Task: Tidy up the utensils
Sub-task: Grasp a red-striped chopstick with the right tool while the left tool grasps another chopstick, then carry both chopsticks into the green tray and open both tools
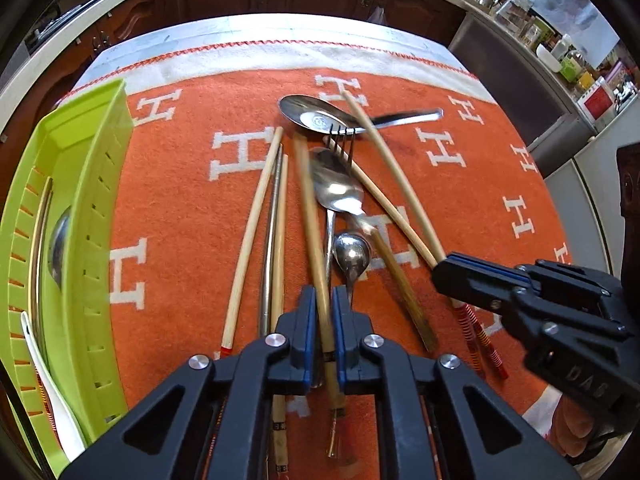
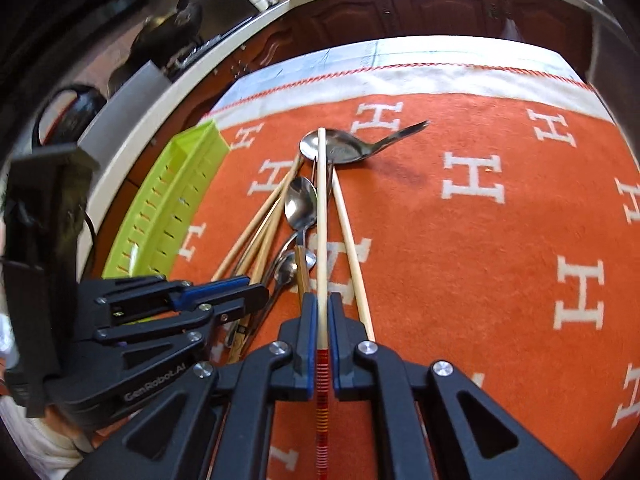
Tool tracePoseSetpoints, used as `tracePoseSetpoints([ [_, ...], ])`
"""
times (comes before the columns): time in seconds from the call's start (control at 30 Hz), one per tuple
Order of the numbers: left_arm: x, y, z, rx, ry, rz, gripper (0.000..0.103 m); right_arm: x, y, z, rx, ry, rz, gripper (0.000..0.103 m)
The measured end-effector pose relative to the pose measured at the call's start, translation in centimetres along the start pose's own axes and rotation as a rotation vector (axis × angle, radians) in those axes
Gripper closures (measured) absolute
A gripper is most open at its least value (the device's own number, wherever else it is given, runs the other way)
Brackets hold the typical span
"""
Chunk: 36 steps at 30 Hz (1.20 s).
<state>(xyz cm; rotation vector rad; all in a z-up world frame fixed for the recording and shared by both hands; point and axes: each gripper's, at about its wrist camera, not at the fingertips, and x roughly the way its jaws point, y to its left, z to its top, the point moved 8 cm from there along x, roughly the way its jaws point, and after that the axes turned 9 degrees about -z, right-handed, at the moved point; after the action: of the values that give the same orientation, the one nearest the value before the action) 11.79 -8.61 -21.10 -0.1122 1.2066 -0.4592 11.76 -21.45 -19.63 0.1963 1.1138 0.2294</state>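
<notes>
Angled steeply down over the desk's orange cloth [image 1: 180,208], the left claw [image 1: 321,316] clamps a bamboo chopstick [image 1: 310,216] and the right claw [image 2: 322,320] a red-banded chopstick [image 2: 322,220] (spoons [image 1: 338,188] tangled between; green tray [image 1: 80,184] alongside).

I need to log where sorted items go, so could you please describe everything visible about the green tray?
The green tray is a long, narrow, lime-coloured basket, plastic by its look, with rows of slots through its upright walls. It rests on the orange cloth at the left edge, apart from the loose pile of utensils. Inside it lie a metal spoon, a white spoon and a chopstick. Neither claw touches it.
</notes>
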Motion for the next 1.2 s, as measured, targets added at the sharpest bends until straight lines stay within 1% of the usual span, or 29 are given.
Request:
tracePoseSetpoints([
  [0.13, -1.7, 0.0, -0.1, 0.004, -0.034, -0.011, 0.099, -1.1, -0.1, -0.1, 0.031, -0.010, 0.027, 0.098],
  [0.3, -4.3, 0.3, -0.7, -0.010, -0.077, -0.023, 0.099, -2.3, 0.9, 0.1, 0.039, -0.022, 0.042, 0.098],
  [0.6, -10.3, 1.9, -1.7, -0.036, -0.204, -0.014, 0.099, -3.8, 5.5, 0.0, 0.001, -0.025, 0.096, 0.098],
  [0.77, -13.9, 4.4, -2.0, -0.066, -0.289, 0.019, 0.099, -4.2, 8.5, 0.4, -0.021, -0.020, 0.117, 0.098],
  [0.9, -15.8, 7.2, -2.1, -0.106, -0.333, 0.053, 0.099, -4.1, 11.2, 1.2, -0.021, -0.009, 0.132, 0.098],
  [1.07, -16.9, 10.5, -2.2, -0.152, -0.362, 0.085, 0.099, -3.0, 14.2, 2.5, -0.014, 0.007, 0.135, 0.098],
  [1.2, -16.6, 12.8, -2.3, -0.184, -0.363, 0.093, 0.099, -1.1, 16.1, 3.5, 0.016, 0.047, 0.145, 0.098],
])
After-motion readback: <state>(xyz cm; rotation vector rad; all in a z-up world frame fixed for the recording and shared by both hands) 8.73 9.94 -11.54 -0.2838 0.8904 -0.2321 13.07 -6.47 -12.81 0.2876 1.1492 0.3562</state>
